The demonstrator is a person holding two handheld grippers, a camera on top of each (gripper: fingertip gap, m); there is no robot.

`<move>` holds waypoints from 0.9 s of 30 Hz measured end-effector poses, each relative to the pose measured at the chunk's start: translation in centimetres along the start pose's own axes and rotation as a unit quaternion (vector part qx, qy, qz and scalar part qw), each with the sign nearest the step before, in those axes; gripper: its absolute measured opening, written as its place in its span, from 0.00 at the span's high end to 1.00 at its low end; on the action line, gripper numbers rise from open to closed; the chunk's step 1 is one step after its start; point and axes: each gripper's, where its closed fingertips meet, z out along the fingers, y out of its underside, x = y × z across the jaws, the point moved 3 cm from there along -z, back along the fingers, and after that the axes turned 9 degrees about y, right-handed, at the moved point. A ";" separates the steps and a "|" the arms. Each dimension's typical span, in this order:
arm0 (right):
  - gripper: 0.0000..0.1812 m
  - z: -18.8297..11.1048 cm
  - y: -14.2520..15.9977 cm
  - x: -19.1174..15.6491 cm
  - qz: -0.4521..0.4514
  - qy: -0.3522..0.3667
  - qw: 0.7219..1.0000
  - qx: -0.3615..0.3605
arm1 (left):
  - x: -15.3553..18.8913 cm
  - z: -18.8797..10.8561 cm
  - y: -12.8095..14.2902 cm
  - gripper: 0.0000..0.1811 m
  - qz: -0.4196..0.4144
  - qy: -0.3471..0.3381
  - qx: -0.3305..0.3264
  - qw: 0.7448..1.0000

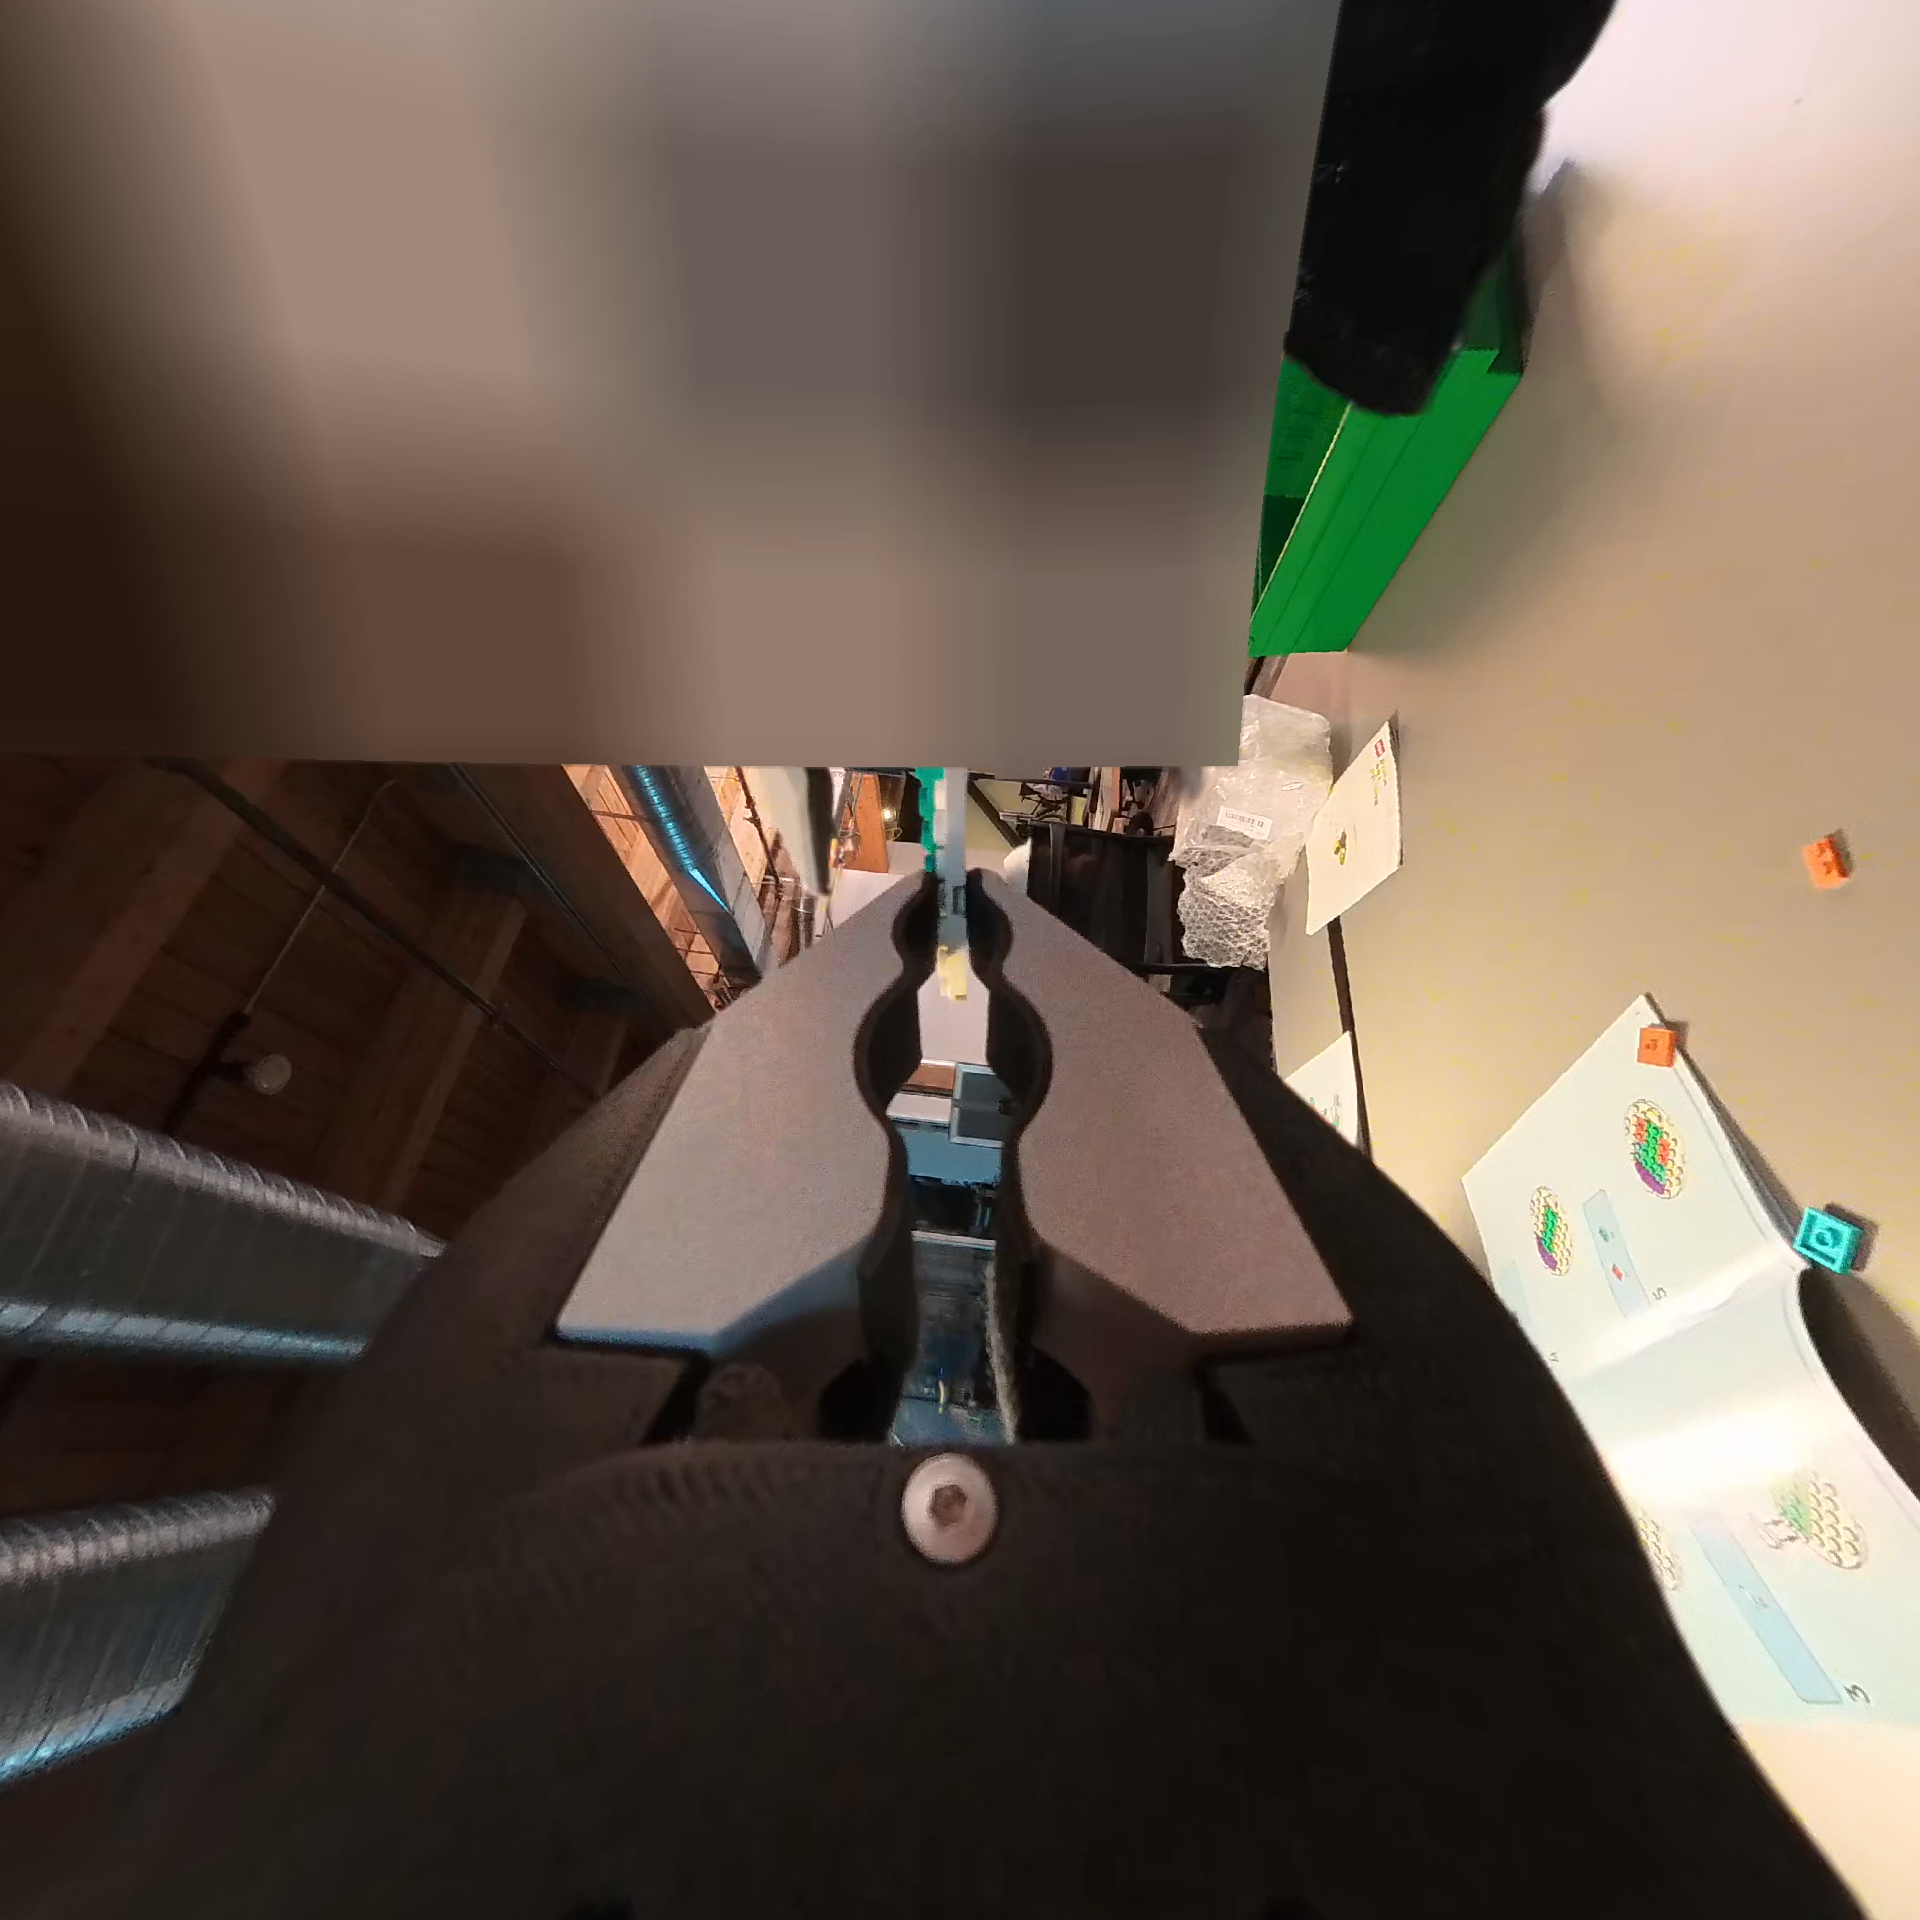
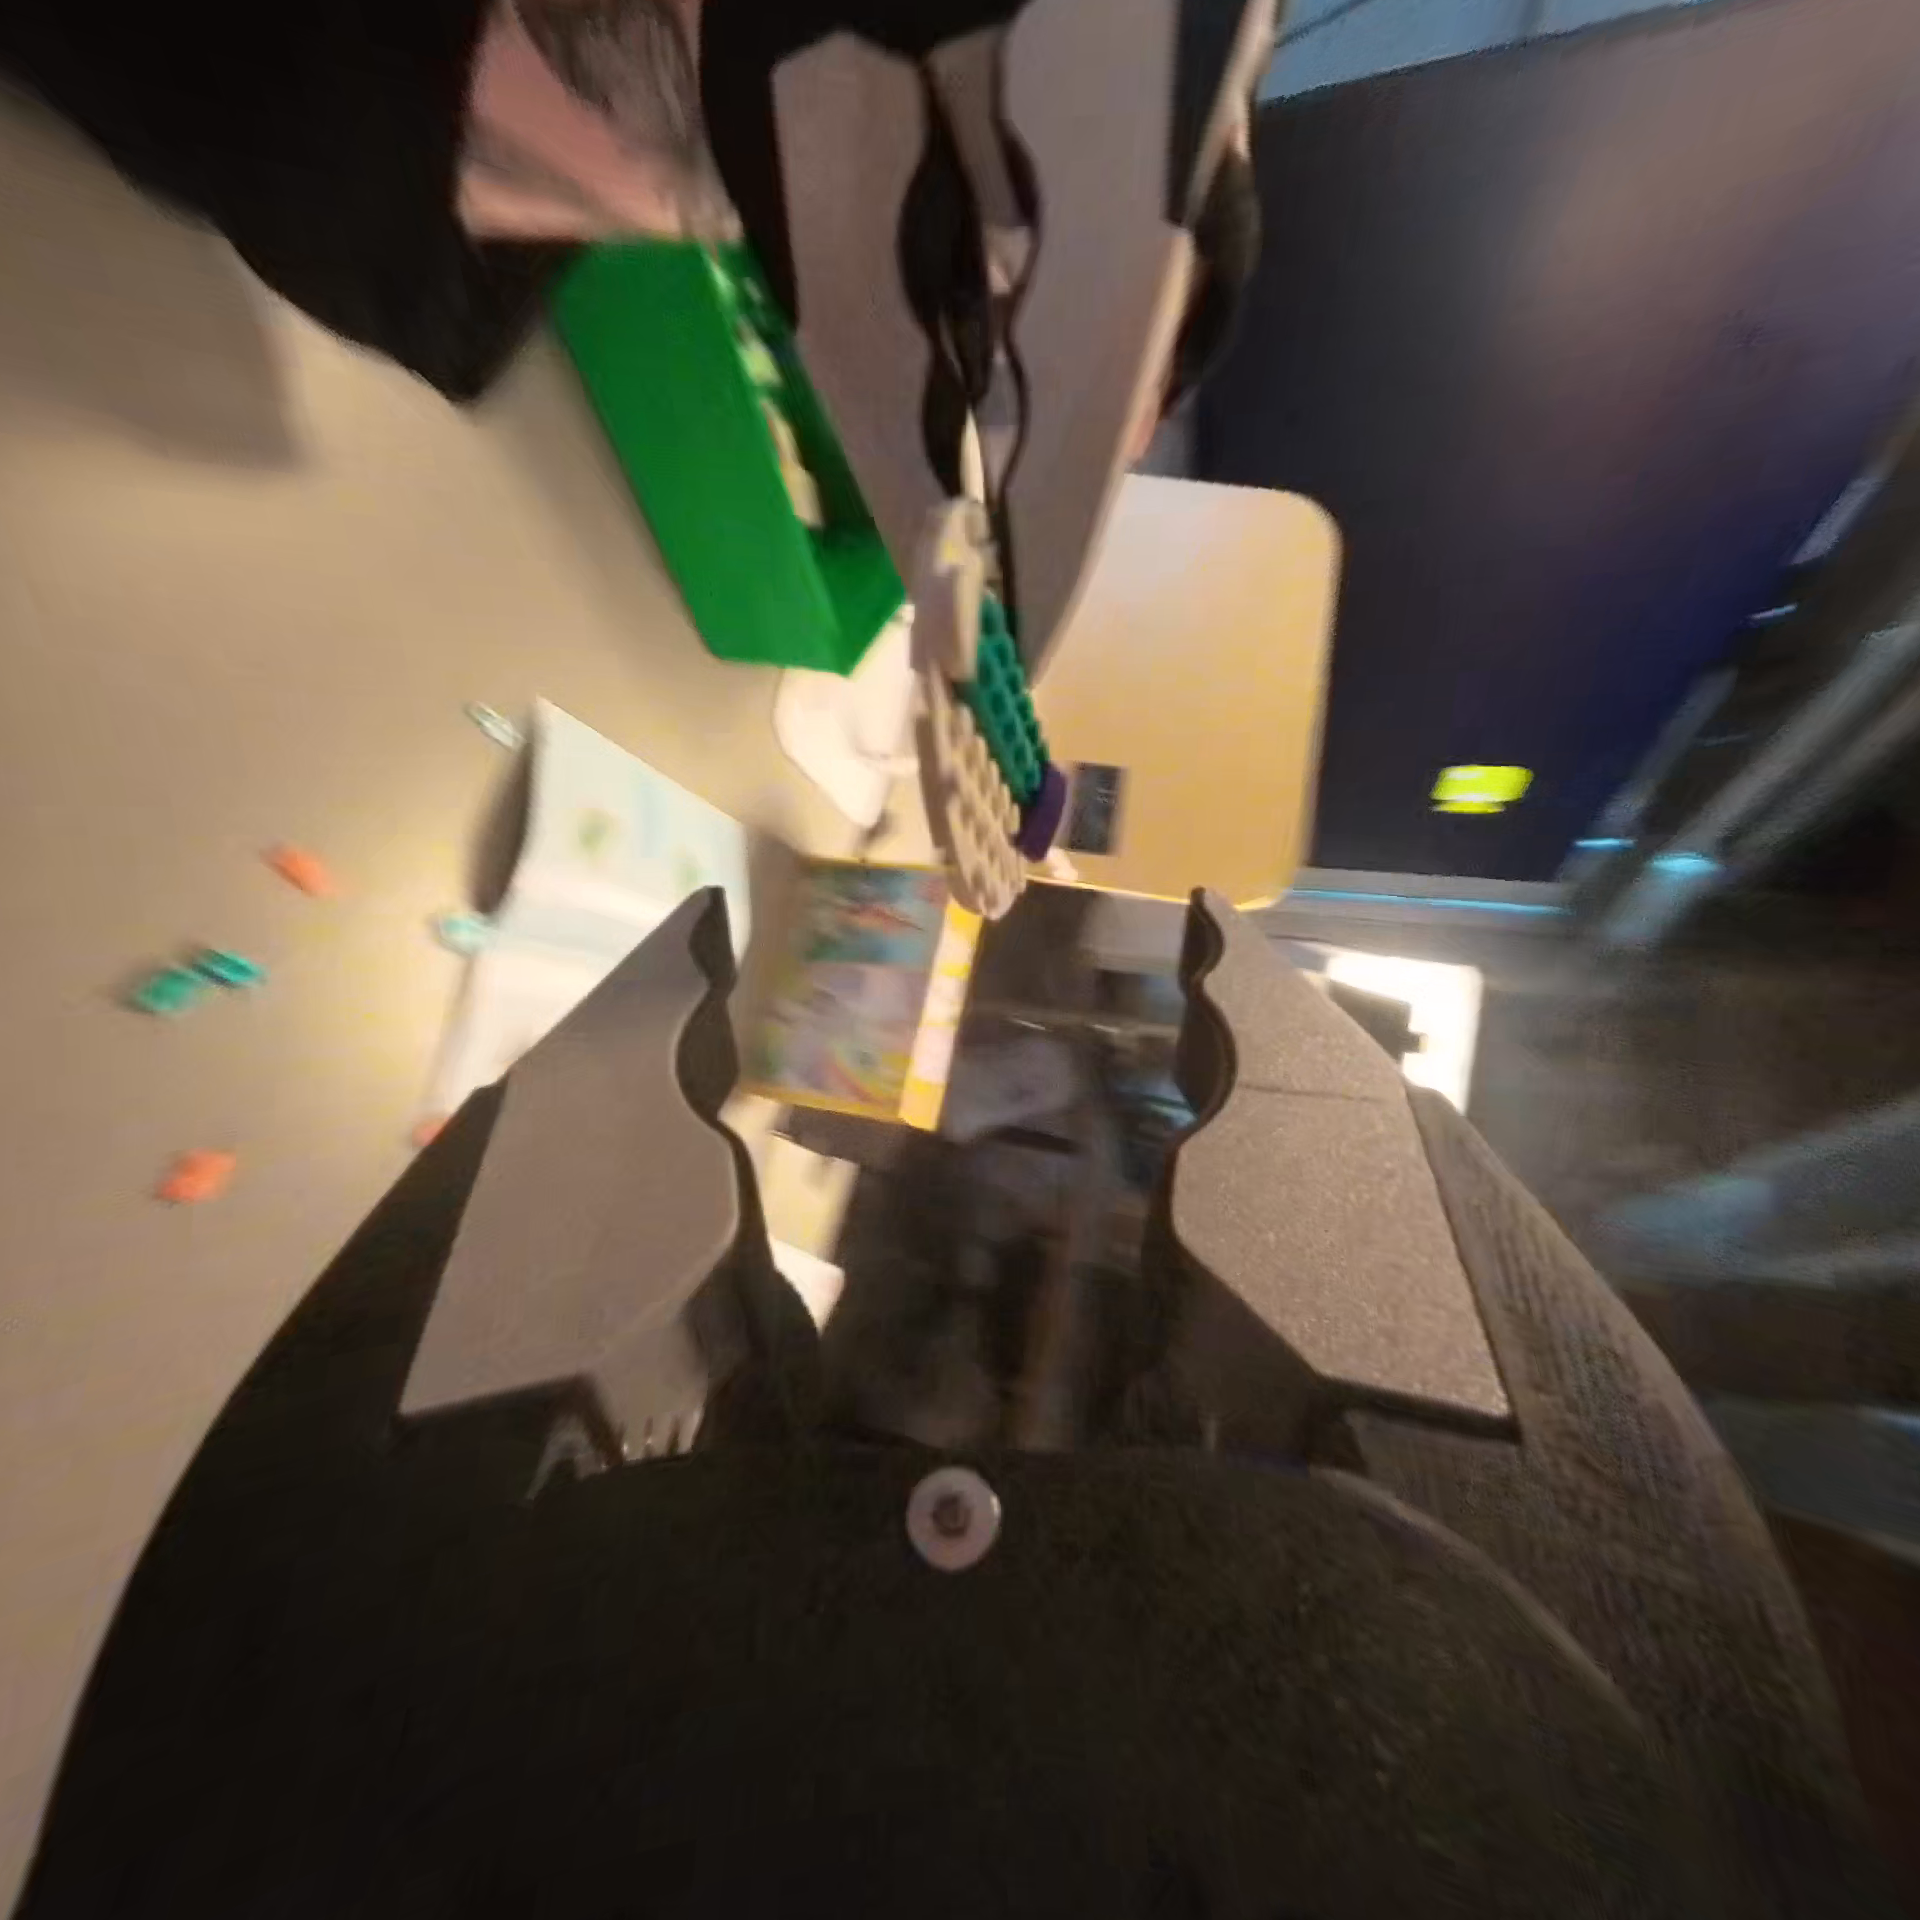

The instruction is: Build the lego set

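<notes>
So, partway through by the looks of it. The left gripper [image 1: 957,899] is clamped on the edge of the round plate build [image 2: 971,717], lifted off the table [image 1: 1621,665] and held up in the air. In the right wrist view it reads as a pale grey studded disc with a teal plate snapped across it and a purple bit at the lower end. That's a few layers on, but the open instruction booklet [image 1: 1662,1340] shows a disc covered in green, orange and purple, so I'd guess plenty is left.

The right gripper [image 2: 956,909] is spread wide with nothing in it, just below the disc.

Loose pieces are on the table: two small orange bricks [image 1: 1825,861] and a teal one-stud piece [image 1: 1829,1238] right by the booklet. More orange and teal bits show blurred in the right view.

Materials: glossy hard plastic bricks, crinkly clear bags [image 1: 1242,831], a smooth green box [image 1: 1371,520], matte grainy printed fingers with wavy inner faces.
</notes>
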 end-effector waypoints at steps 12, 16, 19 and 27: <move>0.77 1.5 -0.5 0.0 -0.162 0.129 0.976 -0.065 | 0.0 0.3 0.4 0.98 -0.012 0.005 -0.001 1.000; 0.81 1.8 -0.3 -0.2 -0.161 0.125 0.977 -0.068 | 0.1 0.3 0.3 0.98 -0.011 0.005 -0.001 1.000; 0.84 2.0 -0.3 -0.3 -0.166 0.130 0.975 -0.071 | 0.2 0.4 0.3 0.98 -0.009 0.008 -0.001 1.000; 0.95 1.6 -0.4 0.1 -0.137 0.137 0.978 -0.071 | 0.5 0.8 0.0 0.98 0.007 0.012 -0.004 1.000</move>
